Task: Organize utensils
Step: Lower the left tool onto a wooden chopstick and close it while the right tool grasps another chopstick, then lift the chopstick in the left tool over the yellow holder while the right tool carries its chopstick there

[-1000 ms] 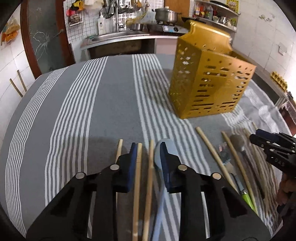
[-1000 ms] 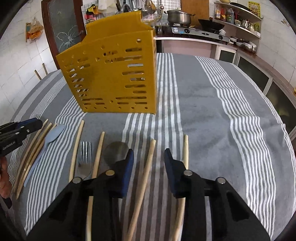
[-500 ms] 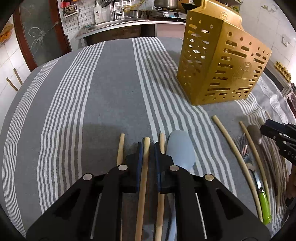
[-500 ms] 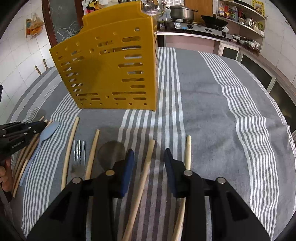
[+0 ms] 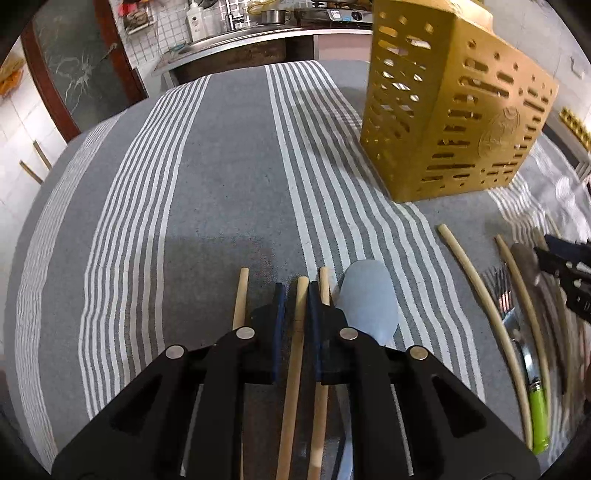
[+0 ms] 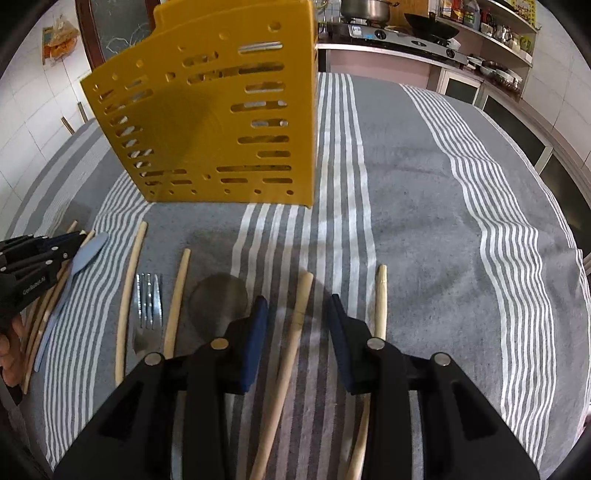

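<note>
My left gripper (image 5: 294, 291) is shut on a wooden chopstick (image 5: 293, 369) that lies on the striped cloth. Two more chopsticks flank it, one to the left (image 5: 239, 299) and one to the right (image 5: 323, 288), with a pale blue spoon (image 5: 369, 302) beside them. My right gripper (image 6: 297, 304) is open with a chopstick (image 6: 291, 339) lying between its jaws. Another chopstick (image 6: 380, 302) lies just right of it. The yellow perforated utensil holder (image 6: 221, 122) stands upright beyond; it also shows in the left wrist view (image 5: 450, 114).
Left of my right gripper lie a dark spoon (image 6: 218, 299), a fork (image 6: 147, 302), and more chopsticks (image 6: 129, 291). The left gripper shows at the left edge (image 6: 40, 254). A kitchen counter with a stove (image 6: 399, 33) stands behind the table.
My left gripper has closed onto the middle chopstick and moved closer to the table. The right gripper has lowered slightly and stays open over its chopstick.
</note>
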The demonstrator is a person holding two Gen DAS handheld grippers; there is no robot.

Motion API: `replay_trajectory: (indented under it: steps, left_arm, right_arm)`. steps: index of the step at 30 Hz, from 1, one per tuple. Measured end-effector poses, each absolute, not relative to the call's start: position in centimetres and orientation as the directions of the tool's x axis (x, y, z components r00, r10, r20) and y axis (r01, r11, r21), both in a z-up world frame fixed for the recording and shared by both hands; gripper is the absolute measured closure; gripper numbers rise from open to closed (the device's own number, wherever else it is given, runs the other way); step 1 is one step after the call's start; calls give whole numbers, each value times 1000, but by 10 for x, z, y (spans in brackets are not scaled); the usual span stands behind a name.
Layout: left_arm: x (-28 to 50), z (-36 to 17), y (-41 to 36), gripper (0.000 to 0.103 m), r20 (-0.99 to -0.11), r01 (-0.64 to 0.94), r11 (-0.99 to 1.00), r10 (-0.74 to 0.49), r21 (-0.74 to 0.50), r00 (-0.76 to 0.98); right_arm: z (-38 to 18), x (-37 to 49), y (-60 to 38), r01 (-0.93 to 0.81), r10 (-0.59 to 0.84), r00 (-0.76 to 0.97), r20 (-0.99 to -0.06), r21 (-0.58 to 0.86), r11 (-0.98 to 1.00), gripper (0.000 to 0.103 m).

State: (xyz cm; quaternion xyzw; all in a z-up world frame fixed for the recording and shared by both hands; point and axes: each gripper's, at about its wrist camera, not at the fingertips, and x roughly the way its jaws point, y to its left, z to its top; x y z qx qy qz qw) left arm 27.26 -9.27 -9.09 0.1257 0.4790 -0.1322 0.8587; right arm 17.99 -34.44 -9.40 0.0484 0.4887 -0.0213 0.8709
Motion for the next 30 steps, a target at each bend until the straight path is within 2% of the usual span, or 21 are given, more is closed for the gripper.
replay_trajectory:
  steps: [3, 7, 10, 18, 30]
  left_arm:
    - [272, -92, -96, 96, -856, 354, 930, -101, 101, 507]
    - [275, -90, -94, 99, -864, 351, 933, -111, 80, 491]
    - [273, -88, -93, 99, -864, 352, 933, -114, 78, 491]
    - [266, -65, -85, 99, -845, 339, 940, -156, 32, 511]
    - [245, -3, -67, 99, -770, 328, 944, -231, -30, 595]
  right_arm:
    - [-93, 184, -345, 90, 22, 506, -862, 79, 993, 75]
    - [-92, 188, -348, 93, 44, 495, -868, 103, 990, 92]
    - [-89, 189, -351, 99, 63, 492, -868, 127, 987, 97]
    - [-60, 178, -356, 85, 103, 552, -827, 179, 980, 97]
    - [8, 142, -361, 14, 153, 708, -689, 230, 973, 97]
